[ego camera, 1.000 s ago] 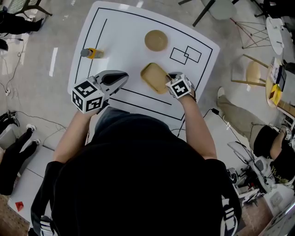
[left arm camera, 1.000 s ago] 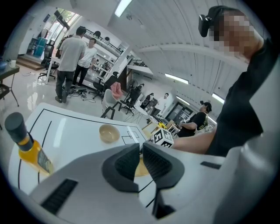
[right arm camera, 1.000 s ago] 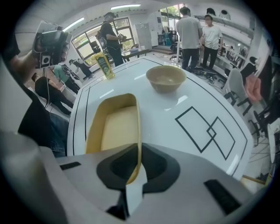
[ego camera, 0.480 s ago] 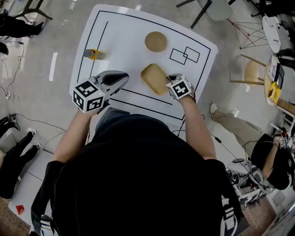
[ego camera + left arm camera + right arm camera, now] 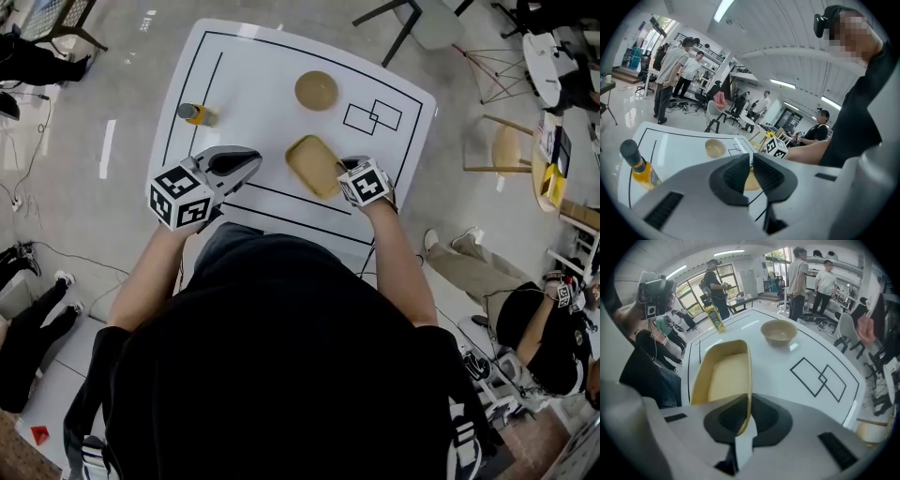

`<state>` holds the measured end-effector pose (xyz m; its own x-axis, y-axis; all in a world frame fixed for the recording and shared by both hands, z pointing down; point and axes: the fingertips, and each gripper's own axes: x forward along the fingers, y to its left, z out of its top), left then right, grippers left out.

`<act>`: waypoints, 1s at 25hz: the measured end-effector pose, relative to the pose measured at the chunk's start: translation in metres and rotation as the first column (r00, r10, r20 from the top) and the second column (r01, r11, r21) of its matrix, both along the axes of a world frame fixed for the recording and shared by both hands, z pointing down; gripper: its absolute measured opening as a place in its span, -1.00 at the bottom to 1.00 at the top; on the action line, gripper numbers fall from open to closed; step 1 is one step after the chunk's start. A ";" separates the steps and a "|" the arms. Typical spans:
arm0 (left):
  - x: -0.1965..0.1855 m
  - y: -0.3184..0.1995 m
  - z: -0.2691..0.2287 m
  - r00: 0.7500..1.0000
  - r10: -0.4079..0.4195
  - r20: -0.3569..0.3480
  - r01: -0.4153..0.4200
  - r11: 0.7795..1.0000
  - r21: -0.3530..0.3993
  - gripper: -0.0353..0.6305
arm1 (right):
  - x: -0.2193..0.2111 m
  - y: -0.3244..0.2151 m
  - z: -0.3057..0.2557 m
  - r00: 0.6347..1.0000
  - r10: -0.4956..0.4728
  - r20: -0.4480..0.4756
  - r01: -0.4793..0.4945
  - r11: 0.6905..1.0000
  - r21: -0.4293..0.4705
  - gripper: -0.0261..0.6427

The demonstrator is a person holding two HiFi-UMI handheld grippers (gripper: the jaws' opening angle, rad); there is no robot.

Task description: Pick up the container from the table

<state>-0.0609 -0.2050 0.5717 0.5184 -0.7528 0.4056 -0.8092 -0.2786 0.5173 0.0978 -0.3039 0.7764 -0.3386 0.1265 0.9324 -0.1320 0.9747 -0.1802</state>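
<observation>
The container [image 5: 314, 166], a shallow tan rectangular tray, is near the middle of the white table [image 5: 253, 66]. My right gripper [image 5: 343, 172] is at its right end, shut on the rim. In the right gripper view the thin rim of the container [image 5: 724, 373] runs down between the two dark pads of the right gripper [image 5: 747, 416]. My left gripper [image 5: 255, 157] hovers left of the container, apart from it. Its pads [image 5: 736, 173] stand almost together with nothing between them, and a slice of the container shows just behind them.
A tan bowl [image 5: 317, 90] sits beyond the container. A yellow bottle [image 5: 195, 113] with a grey cap stands at the table's left. Two overlapping squares [image 5: 375, 116] are drawn at the right. Chairs and people are around the table.
The head view has shifted a little. The right gripper stays shut on the container's rim, and the left gripper stays beside it; nothing else has visibly moved.
</observation>
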 end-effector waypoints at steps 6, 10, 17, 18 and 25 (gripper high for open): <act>0.000 0.007 -0.009 1.000 0.016 0.014 -0.016 1.000 0.019 -0.81 | 0.003 0.005 -0.012 1.000 0.022 0.007 -0.022 1.000 0.007 -0.87; 0.000 0.012 -0.015 0.999 0.028 0.024 -0.029 0.999 0.033 -0.81 | 0.005 0.012 -0.021 0.999 0.032 0.013 -0.032 0.999 0.011 -0.87; 0.002 0.016 -0.031 0.997 0.062 0.044 -0.065 0.996 0.064 -0.82 | 0.015 0.014 -0.037 0.997 0.072 0.020 -0.073 0.997 0.025 -0.87; 0.002 0.016 -0.033 0.997 0.068 0.047 -0.071 0.995 0.069 -0.82 | 0.016 0.012 -0.041 0.997 0.079 0.020 -0.080 0.996 0.032 -0.87; -0.004 0.016 -0.044 0.992 0.100 0.070 -0.106 0.990 0.092 -0.83 | 0.019 0.011 -0.058 0.992 0.119 0.028 -0.121 0.991 0.058 -0.87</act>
